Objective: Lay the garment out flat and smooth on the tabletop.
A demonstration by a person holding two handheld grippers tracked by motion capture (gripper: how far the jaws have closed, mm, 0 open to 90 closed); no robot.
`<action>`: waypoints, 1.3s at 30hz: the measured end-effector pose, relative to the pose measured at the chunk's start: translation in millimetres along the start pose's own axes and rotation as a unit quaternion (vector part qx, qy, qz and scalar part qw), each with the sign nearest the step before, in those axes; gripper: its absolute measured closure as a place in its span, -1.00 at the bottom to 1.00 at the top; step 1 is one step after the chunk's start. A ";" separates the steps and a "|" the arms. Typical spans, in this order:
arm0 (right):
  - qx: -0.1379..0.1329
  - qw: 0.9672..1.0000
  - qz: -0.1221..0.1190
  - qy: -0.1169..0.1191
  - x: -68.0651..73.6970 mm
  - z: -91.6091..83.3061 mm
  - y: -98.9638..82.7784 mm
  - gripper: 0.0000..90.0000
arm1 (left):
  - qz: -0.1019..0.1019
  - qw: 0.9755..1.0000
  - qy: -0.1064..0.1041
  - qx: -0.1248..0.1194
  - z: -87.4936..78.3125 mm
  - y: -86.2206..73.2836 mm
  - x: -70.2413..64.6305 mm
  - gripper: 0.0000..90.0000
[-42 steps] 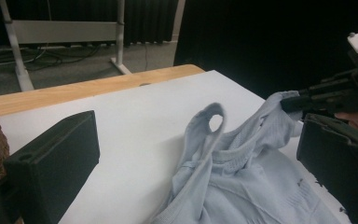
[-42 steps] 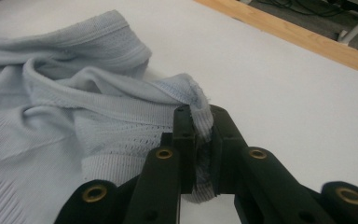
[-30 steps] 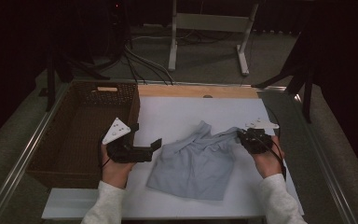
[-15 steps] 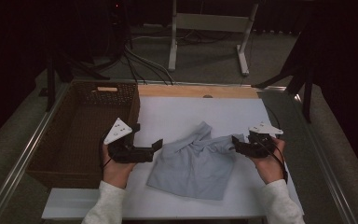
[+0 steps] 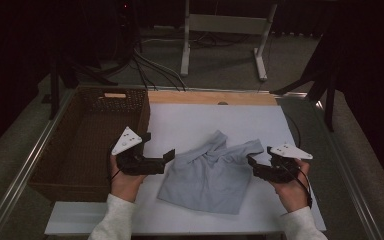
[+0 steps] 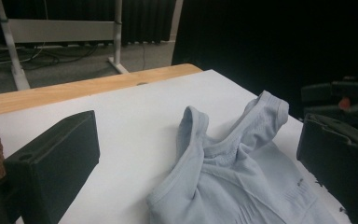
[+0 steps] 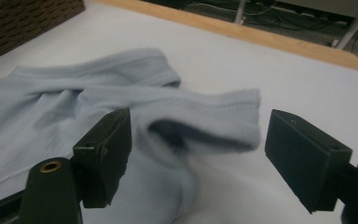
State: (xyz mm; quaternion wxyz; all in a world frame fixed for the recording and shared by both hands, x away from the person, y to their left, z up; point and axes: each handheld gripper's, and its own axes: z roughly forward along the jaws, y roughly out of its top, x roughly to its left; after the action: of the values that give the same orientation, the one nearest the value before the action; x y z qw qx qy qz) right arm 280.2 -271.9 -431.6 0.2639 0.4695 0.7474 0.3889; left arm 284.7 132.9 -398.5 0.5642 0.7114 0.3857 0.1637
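Note:
A light blue sleeveless top (image 5: 207, 172) lies crumpled in the middle of the white tabletop (image 5: 215, 117), its straps toward the far side. My left gripper (image 5: 157, 146) hovers at its left edge with jaws wide apart and nothing between them; in the left gripper view the top (image 6: 233, 177) lies ahead of that gripper (image 6: 196, 172). My right gripper (image 5: 261, 157) sits just off the garment's right strap. Its jaws have just been opening and stand open (image 7: 200, 149). The strap (image 7: 205, 121) lies on the table ahead of the gap, touched by neither pad.
A brown wicker basket (image 5: 90, 135) stands along the table's left side, close behind my left hand. A wooden strip (image 5: 210, 97) runs along the far edge. Beyond it, a metal stand (image 5: 220, 25) and cables sit on the floor.
My right gripper has opened, let go of the top's right strap and drawn back to the right; the strap has dropped onto the table. The left gripper has stayed put.

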 end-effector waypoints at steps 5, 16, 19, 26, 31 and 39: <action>0.013 1.000 -0.003 0.010 5.9 0.1 -13.6 -0.48 | 0.002 1.000 -0.002 0.000 1.6 -0.7 -1.5 -1.00; 0.050 0.998 0.008 0.030 15.0 11.4 -35.6 -0.48 | 0.008 1.000 -0.008 -0.003 3.7 -1.6 -5.0 -1.00; 0.057 0.998 0.006 0.033 17.4 13.5 -38.0 -0.49 | 0.010 1.000 -0.010 -0.003 4.8 -1.9 -6.6 -1.00; 0.077 0.996 0.003 0.045 26.7 19.8 -44.1 -0.53 | 0.027 0.999 -0.018 -0.003 9.2 -4.2 -11.9 -1.00; 0.087 0.995 0.004 0.048 28.3 22.3 -46.4 -0.55 | 0.040 0.999 -0.020 0.000 12.7 -6.2 -15.6 -0.99; 0.109 0.993 0.015 0.051 30.2 27.2 -52.5 -0.65 | 0.046 0.999 -0.021 0.004 18.7 -10.8 -18.6 -0.97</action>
State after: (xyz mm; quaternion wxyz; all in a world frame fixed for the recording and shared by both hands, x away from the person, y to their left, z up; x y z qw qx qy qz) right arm 262.1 -248.9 -491.2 0.1669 0.4858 0.7908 0.3329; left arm 281.2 107.3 -410.6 0.5614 0.7339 0.3411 0.1730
